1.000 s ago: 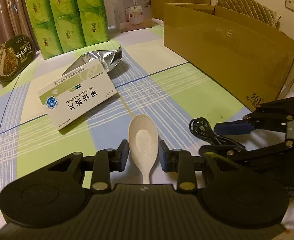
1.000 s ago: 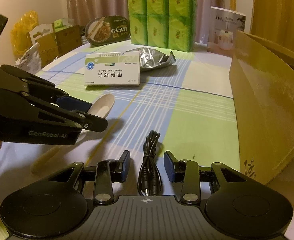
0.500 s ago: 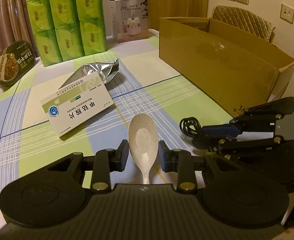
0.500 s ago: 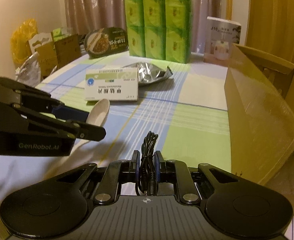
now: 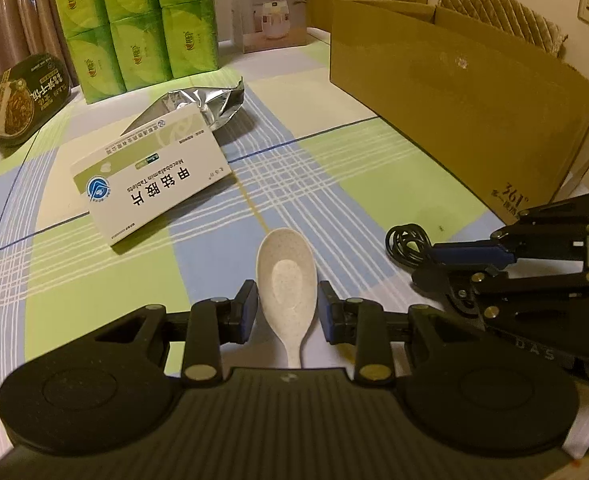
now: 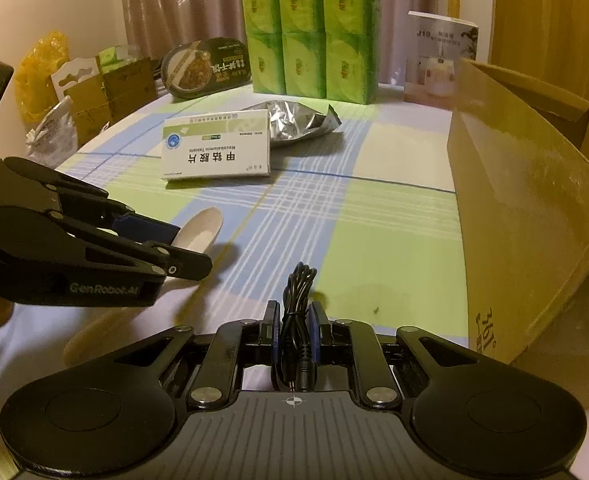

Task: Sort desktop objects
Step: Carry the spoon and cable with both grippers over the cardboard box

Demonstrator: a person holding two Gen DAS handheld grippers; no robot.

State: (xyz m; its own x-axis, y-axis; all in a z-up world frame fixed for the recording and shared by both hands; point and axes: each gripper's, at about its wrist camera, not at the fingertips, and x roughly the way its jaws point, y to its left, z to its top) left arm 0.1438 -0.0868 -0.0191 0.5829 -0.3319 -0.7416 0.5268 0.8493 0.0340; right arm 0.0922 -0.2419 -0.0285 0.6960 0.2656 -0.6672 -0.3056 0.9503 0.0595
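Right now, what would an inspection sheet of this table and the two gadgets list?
Surface: table under a green, blue and white plaid cloth.
Job's things: cream plastic spoon between the left gripper's open fingers; white tablet box; crumpled silver foil pouch; open brown cardboard carton.
Clutter: stacked green tissue packs, dark oval meal tray, white appliance box.
Grippers: left gripper open around the spoon bowl; right gripper shut on the cable.
Cables: coiled black audio cable, plug end toward the camera.
Surroundings: curtains, wall sockets, padded chair back, small boxes and a yellow bag.
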